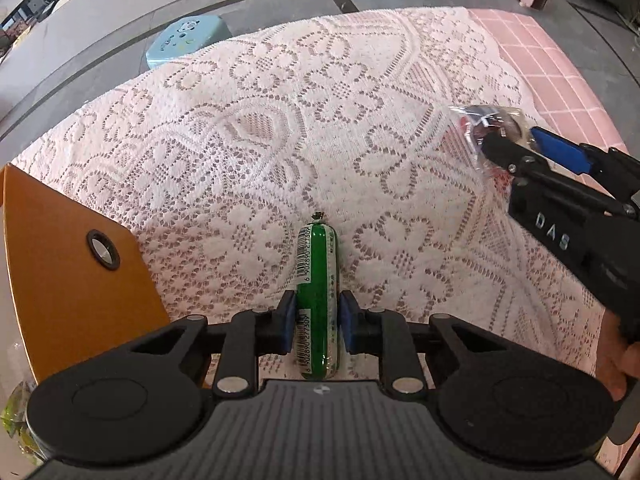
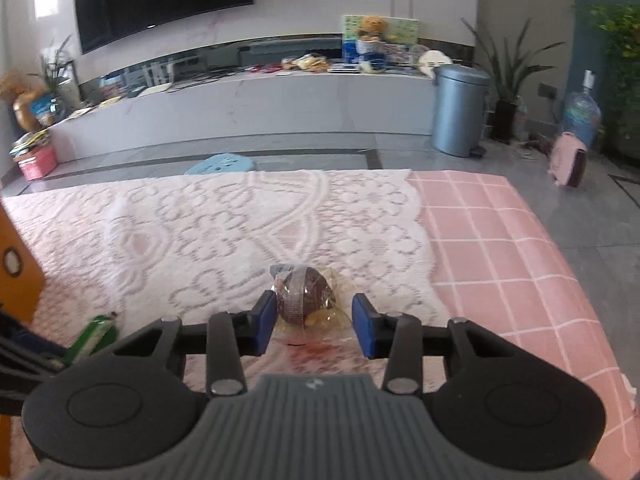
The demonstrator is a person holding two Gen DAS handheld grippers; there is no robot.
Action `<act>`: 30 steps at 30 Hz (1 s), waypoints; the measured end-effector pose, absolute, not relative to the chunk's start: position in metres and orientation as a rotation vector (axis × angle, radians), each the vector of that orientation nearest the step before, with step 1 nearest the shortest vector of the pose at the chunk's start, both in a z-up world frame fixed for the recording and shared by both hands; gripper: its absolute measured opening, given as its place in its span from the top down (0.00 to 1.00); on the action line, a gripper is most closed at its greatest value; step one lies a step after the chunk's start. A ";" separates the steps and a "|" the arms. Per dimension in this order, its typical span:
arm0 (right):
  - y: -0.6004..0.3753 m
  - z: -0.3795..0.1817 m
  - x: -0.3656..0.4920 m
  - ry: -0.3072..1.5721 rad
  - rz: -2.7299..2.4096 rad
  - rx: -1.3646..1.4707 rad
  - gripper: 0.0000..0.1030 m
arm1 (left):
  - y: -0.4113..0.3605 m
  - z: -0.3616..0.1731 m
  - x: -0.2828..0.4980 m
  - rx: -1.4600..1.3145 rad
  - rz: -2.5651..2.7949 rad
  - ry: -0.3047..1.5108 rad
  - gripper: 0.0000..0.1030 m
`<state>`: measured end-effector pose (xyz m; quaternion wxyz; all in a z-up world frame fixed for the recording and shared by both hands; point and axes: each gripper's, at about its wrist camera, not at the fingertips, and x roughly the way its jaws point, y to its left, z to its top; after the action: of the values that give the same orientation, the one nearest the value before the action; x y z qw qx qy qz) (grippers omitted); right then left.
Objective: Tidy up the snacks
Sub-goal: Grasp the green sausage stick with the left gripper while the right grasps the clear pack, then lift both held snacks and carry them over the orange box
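The left gripper (image 1: pixel 316 326) fills the bottom of its own view, its blue pads (image 1: pixel 286 322) closed onto the green sausage stick (image 1: pixel 316 300), one on each side. The stick lies lengthwise between them, its clipped tip pointing to 12 o'clock, resting on the bench.

The bench (image 1: pixel 560 76) is the largest thing in sight, covered by a pink checked cloth with a white lace cloth (image 1: pixel 280 120) spread over most of it. An orange board (image 1: pixel 60 260) stands at 9 o'clock of the left gripper, at the bench's edge. Beyond the far edge, at 11 o'clock, a light blue stool (image 1: pixel 186 40) sits on the grey floor.

At 2 o'clock in the left wrist view the right gripper (image 1: pixel 516 140) reaches in over the lace. In its own view the right gripper (image 2: pixel 314 322) stands partly open around a clear-wrapped brown snack (image 2: pixel 306 298) lying on the lace. The left pad touches the wrapper, while the right pad (image 2: pixel 366 330) stands just beside it with a gap showing. A reddish smear marks the cloth below the snack. The green stick (image 2: pixel 94 336) shows at 8 o'clock there, blurred.
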<state>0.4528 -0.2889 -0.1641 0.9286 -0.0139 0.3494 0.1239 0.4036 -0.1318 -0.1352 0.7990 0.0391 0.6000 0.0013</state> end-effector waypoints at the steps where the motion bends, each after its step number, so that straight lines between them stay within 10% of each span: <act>1: -0.291 -0.165 0.455 0.717 0.241 -0.024 0.62 | -0.132 -0.135 0.404 0.082 0.005 1.283 0.76; 30: -0.277 -0.080 0.356 0.586 0.262 0.059 0.66 | -0.103 -0.035 0.323 -0.137 -0.093 0.909 0.77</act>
<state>0.3563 -0.2765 -0.0802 0.9485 0.0292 0.2878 0.1287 0.3232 -0.1029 -0.0350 0.8952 -0.0661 0.4385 -0.0450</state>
